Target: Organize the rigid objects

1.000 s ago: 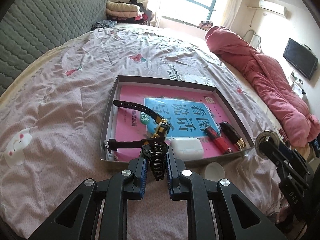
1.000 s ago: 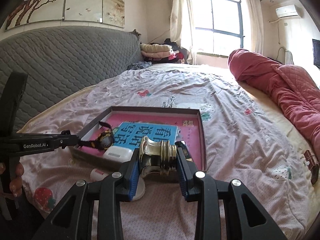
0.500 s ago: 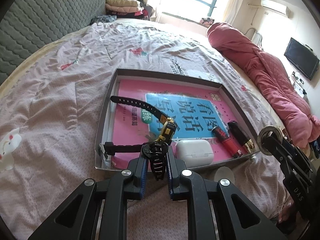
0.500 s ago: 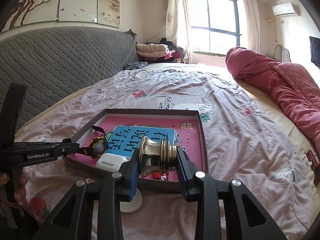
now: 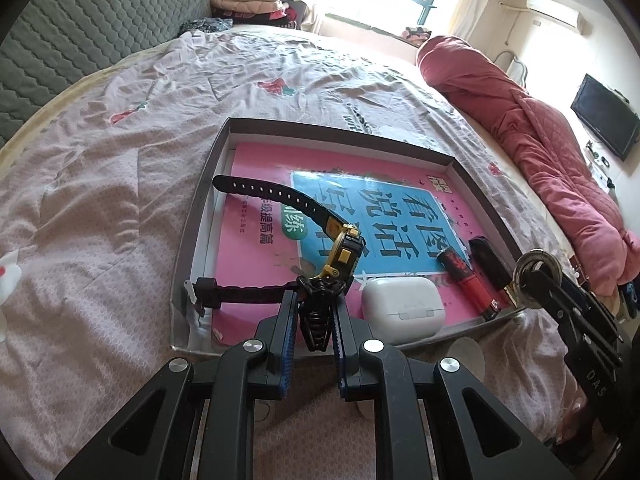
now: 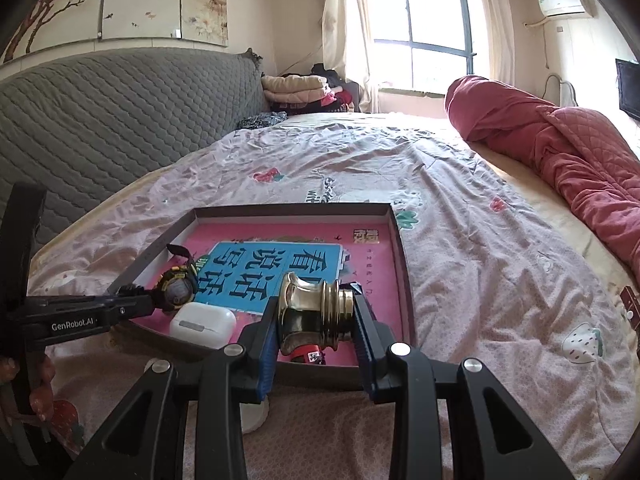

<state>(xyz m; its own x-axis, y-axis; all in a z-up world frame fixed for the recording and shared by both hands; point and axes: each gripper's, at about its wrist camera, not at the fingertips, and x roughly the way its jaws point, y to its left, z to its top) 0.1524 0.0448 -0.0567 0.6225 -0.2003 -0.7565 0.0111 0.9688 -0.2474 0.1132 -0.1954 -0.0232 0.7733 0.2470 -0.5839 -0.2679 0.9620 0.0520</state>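
Note:
A shallow grey box (image 5: 208, 184) lies on the bed with a pink and blue book (image 5: 392, 212) inside. My left gripper (image 5: 316, 312) is shut on a black hair claw clip (image 5: 318, 320) over the box's near edge. A black and yellow watch (image 5: 344, 248) lies just ahead of it, with a white earbud case (image 5: 402, 310), a red lighter (image 5: 466, 280) and a black lighter (image 5: 490, 260) to the right. My right gripper (image 6: 316, 316) is shut on a shiny brass metal knob (image 6: 314, 312) above the box's near right corner (image 6: 404, 264); it also shows in the left wrist view (image 5: 538, 276).
A round white lid (image 5: 464, 360) lies on the sheet just in front of the box. A rolled red quilt (image 5: 540, 128) runs along the right side of the bed. A grey padded headboard (image 6: 120, 120) is on the left. Folded clothes (image 6: 296, 88) sit far back.
Both grippers have moved forward toward the box, carrying the clip and the knob. The left gripper now reaches over the near edge by the watch.

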